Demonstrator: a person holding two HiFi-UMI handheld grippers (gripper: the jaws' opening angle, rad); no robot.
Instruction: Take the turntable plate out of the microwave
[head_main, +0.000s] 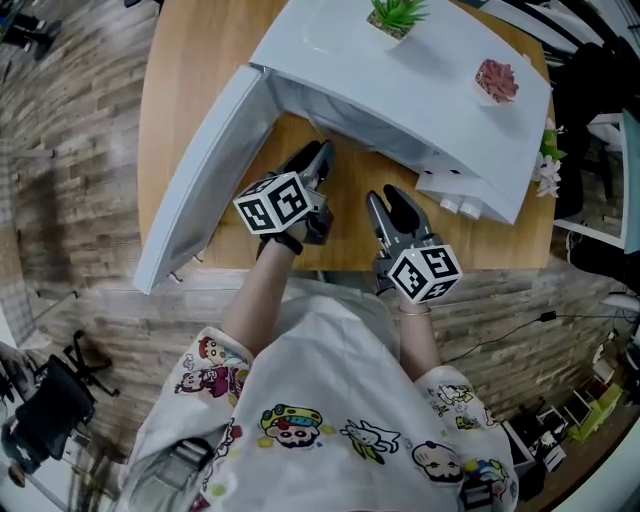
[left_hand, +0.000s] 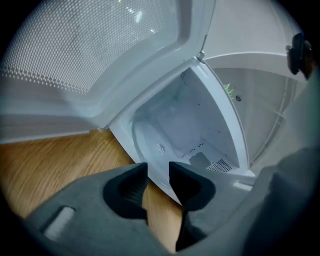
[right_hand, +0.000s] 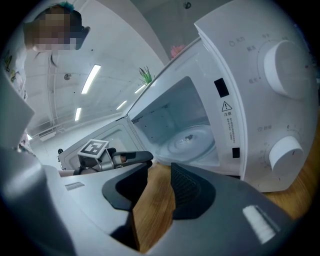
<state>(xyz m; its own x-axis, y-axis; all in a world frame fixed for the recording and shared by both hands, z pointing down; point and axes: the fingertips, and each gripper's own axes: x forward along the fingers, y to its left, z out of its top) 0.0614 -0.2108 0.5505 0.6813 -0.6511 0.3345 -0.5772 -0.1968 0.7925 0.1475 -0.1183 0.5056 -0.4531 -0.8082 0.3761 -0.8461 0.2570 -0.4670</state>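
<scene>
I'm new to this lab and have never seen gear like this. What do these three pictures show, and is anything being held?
No robot here: a person works two hand-held two-jaw tools. One picture looks down from a camera on the person's head. The other two come from cameras riding on the tools, looking along their jaws. The left gripper and right gripper both stand open and empty before a white microwave on a wooden table. Its door is swung open, and the round turntable plate lies inside, untouched. A green plant and a pink plant sit on top.
</scene>
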